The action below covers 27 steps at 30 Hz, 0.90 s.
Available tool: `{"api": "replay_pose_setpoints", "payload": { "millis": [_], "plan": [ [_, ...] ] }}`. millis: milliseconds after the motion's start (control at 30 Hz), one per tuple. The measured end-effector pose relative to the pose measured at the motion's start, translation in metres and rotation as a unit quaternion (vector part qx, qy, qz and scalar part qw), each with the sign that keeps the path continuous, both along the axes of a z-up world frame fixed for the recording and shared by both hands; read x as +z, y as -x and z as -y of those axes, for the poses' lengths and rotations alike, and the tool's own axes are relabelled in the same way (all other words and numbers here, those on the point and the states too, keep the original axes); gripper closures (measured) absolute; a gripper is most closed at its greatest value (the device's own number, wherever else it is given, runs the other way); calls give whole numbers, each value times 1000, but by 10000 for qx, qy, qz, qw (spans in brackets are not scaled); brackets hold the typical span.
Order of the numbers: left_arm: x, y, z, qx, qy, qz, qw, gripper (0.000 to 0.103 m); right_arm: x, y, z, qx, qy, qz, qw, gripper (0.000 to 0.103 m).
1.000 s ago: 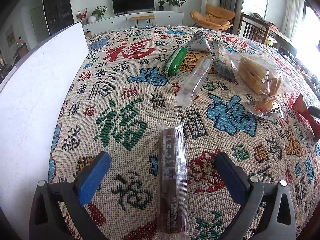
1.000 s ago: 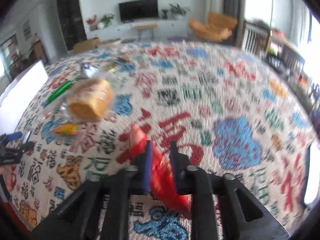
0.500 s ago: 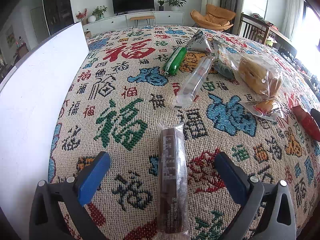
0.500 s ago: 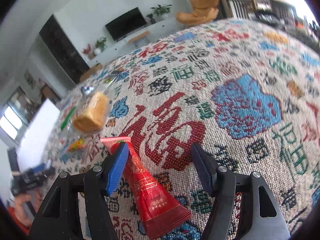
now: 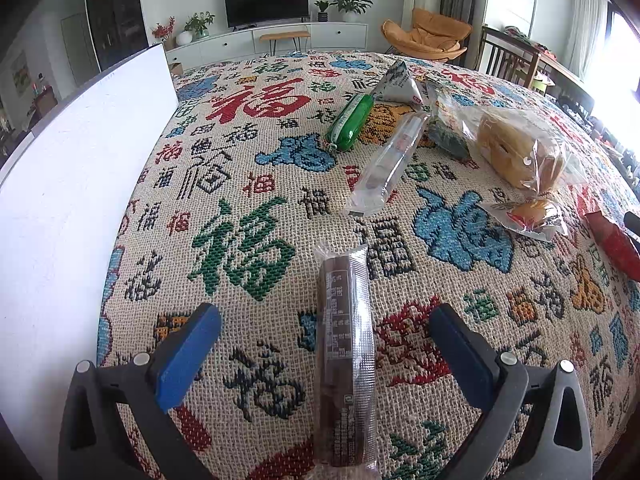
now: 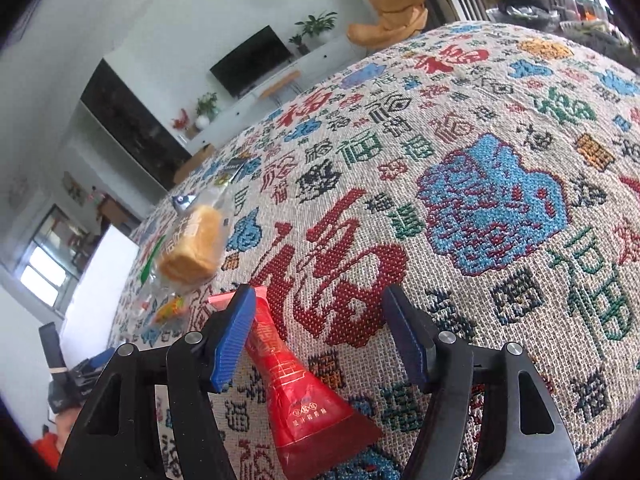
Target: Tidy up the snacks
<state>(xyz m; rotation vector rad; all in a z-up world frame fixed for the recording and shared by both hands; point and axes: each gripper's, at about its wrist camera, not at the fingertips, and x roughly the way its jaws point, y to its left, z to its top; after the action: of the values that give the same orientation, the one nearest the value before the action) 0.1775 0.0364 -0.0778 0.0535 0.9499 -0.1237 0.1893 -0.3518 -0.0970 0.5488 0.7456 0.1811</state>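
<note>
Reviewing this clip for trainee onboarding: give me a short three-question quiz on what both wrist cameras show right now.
1. True or false: the right gripper pinches the red snack packet.
2. What lies between the left gripper's open fingers?
   A. green sausage stick
   B. brown wrapped snack bar
   C. bagged bread
3. What stands along the patterned tablecloth's left edge in the left wrist view?

Key: 1 false; 2 B; 3 a white board.

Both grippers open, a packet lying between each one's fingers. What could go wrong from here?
1. The red packet lies right against one blue pad of the right gripper, whose jaws have just been opening: pulling away could drag it.
2. The brown bar lies lengthwise between the left gripper's fingers; its slick wrapper may slip or crush on closing.
</note>
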Motion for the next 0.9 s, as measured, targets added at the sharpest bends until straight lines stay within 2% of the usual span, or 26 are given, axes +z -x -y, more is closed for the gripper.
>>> {"api": "replay_pose_setpoints", "payload": {
  "millis": [433, 500, 567, 633, 700, 733, 800, 833, 867, 900],
  "plan": [
    [-1, 0, 1, -7, 14, -15, 10000, 0, 1, 0, 0, -8, 11, 11, 10000, 34],
    [0, -2, 0, -118, 12, -179, 9998, 0, 0, 0, 0, -7, 19, 9, 10000, 34],
    [5, -7, -1, -420, 47, -672, 9968, 1, 0, 0, 0, -5, 17, 11, 10000, 34],
    [14, -7, -6, -615, 451, -906, 9930, 13, 0, 0, 0, -5, 9, 11, 10000, 34],
    [17, -9, -8, -653, 598, -1066, 9903, 30, 0, 0, 0, -6, 2, 9, 10000, 34],
    [17, -11, -6, -645, 480, -1125, 9904, 34, 1, 0, 0, -8, -5, 8, 10000, 34],
    [17, -10, 5, -681, -134, -1107, 9914, 52, 1, -1, 0, -10, -27, 8, 10000, 34],
    [17, -8, 10, -763, -291, -1054, 9911, 57, 1, -1, 0, -8, -45, 11, 10000, 34],
    [19, -5, 11, -812, -245, -1050, 9908, 83, 0, -1, 1, -4, -74, 14, 10000, 34],
    [20, -3, 12, -793, -248, -1051, 9910, 86, 0, -1, 2, 1, -114, 6, 9999, 34]
  ]
}}
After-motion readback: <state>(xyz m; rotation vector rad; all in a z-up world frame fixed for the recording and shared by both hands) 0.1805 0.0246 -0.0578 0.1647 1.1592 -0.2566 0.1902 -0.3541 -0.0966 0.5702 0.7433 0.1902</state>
